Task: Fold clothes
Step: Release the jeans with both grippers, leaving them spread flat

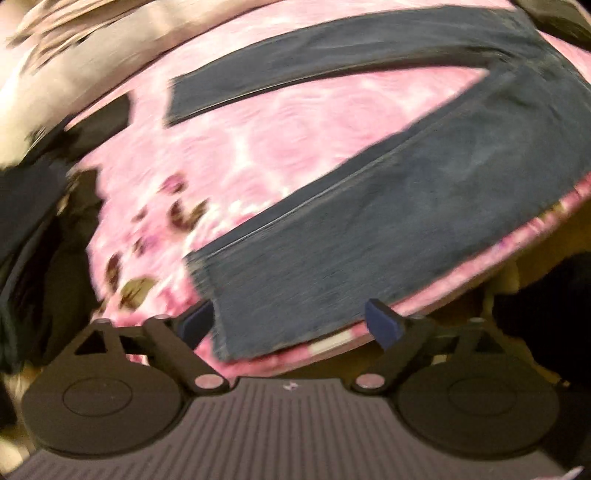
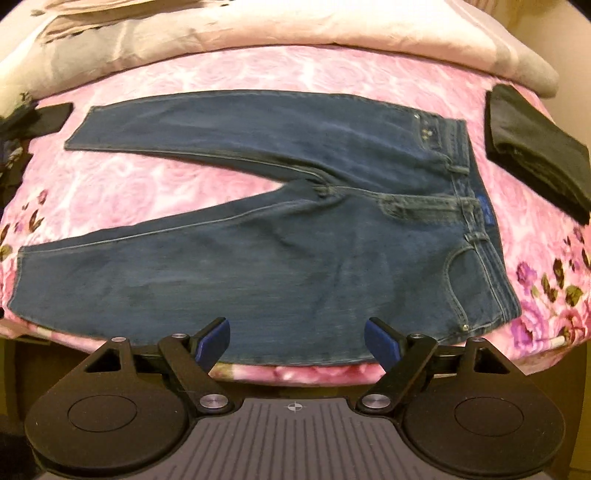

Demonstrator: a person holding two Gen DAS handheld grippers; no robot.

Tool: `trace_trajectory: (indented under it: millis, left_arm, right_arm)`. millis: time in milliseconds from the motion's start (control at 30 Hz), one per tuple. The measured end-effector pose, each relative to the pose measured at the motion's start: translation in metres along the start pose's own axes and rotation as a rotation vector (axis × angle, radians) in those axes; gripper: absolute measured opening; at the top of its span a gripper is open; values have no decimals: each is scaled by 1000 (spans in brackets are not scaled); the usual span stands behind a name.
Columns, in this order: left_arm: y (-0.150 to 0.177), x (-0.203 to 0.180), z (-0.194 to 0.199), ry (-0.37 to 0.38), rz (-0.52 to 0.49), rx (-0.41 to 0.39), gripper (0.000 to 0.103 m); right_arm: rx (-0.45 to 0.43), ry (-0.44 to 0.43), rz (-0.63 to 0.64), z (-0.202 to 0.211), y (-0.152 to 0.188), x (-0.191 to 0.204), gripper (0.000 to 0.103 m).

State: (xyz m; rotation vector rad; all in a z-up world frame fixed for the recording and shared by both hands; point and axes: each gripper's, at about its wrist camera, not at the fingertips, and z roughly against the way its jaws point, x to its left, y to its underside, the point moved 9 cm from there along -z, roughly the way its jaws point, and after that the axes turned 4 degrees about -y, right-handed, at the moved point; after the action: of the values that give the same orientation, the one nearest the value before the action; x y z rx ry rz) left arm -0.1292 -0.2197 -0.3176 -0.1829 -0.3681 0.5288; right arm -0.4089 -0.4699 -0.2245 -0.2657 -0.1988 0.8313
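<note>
A pair of blue jeans (image 2: 295, 258) lies flat on the pink floral bedspread (image 2: 166, 188), waistband to the right, legs spread apart toward the left. My right gripper (image 2: 296, 341) hovers above the near leg's lower edge, its jaws wide apart, with nothing between the blue pads (image 2: 380, 341). In the blurred left wrist view the same jeans (image 1: 369, 240) run diagonally, and the near leg's hem end is at the bottom. My left gripper (image 1: 291, 321) hangs open over that hem end and touches no cloth.
A folded black garment (image 2: 535, 155) lies on the bed at the right. Beige bedding (image 2: 258, 33) is heaped along the far side. Dark clothes (image 1: 33, 221) lie piled at the bed's left end. The bed's near edge (image 2: 295, 369) runs just under my grippers.
</note>
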Motion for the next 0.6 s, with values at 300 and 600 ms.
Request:
trace_trajectory:
  millis: [300, 600]
  left_arm:
    - [15, 16, 13, 6, 155, 10, 95]
    - [1, -12, 19, 34, 51, -18, 95]
  right_arm:
    - [51, 37, 146, 10, -8, 20, 83]
    - [49, 94, 121, 23, 13, -5, 83]
